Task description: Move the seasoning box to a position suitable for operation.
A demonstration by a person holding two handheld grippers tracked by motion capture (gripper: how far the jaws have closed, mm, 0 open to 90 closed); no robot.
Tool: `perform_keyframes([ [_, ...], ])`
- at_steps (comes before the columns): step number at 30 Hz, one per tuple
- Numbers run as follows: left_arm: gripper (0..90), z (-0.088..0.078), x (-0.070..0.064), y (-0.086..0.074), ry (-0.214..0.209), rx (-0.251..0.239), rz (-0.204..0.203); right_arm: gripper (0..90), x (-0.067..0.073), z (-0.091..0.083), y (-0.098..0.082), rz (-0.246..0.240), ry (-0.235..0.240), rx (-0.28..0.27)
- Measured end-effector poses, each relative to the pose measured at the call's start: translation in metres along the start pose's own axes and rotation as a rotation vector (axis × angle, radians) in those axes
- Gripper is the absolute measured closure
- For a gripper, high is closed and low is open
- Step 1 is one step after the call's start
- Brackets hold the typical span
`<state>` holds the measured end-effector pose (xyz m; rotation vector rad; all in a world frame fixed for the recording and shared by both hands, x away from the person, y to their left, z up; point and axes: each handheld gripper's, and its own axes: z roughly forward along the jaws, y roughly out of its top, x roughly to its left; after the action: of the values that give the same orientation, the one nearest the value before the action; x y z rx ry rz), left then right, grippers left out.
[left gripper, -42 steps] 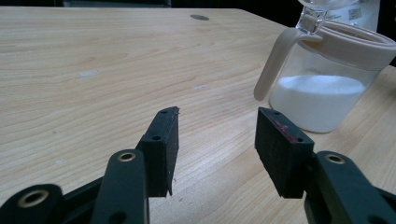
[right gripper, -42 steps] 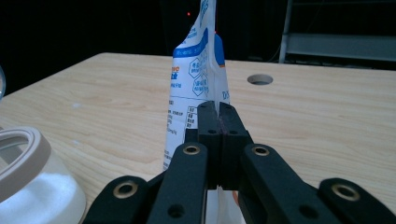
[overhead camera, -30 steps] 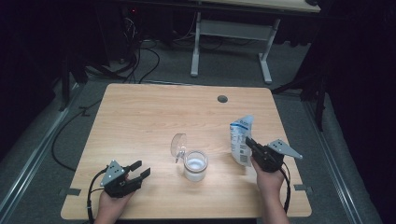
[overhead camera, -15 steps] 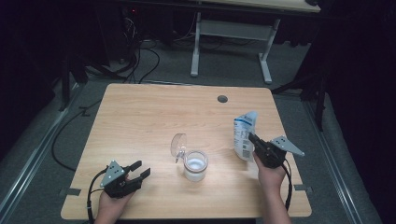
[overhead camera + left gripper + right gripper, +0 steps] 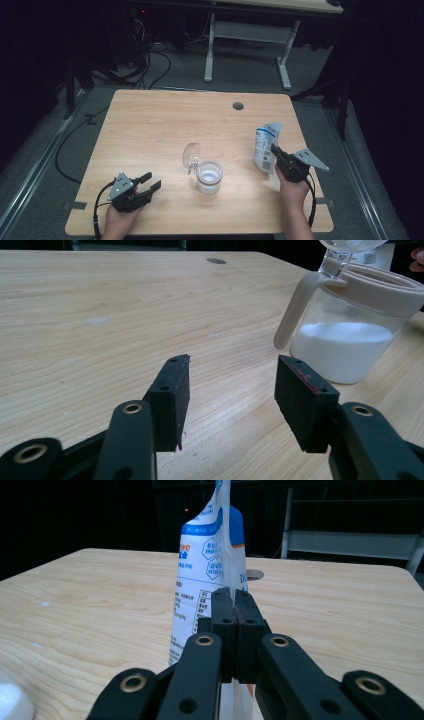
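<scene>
The jaws of the right gripper pinch the thin back seam of a soft white-and-blue plastic pouch, keeping it upright at the right of the pale wooden table, probably ready to pour. Nearby stands a clear glass jar of white powder, its domed lid tipped open. The left gripper rests with jaws apart, empty.

matt wooden table, glossy plastic pouch, clear plastic jar.
</scene>
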<state>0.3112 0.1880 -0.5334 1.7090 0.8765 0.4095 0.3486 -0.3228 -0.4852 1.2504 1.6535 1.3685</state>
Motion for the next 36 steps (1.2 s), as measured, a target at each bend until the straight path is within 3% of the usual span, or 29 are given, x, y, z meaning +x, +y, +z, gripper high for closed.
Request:
perform_keyframes([
  [12, 47.4, -0.001, 0.0, 0.0, -0.006, -0.002, 0.004, 87.7, 0.003, -0.012, -0.008, -0.008, 0.003, 0.027],
  [36, 47.0, -0.001, 0.0, 0.0, -0.01, -0.002, 0.004, 83.7, 0.011, -0.016, -0.01, -0.012, -0.013, 0.039],
])
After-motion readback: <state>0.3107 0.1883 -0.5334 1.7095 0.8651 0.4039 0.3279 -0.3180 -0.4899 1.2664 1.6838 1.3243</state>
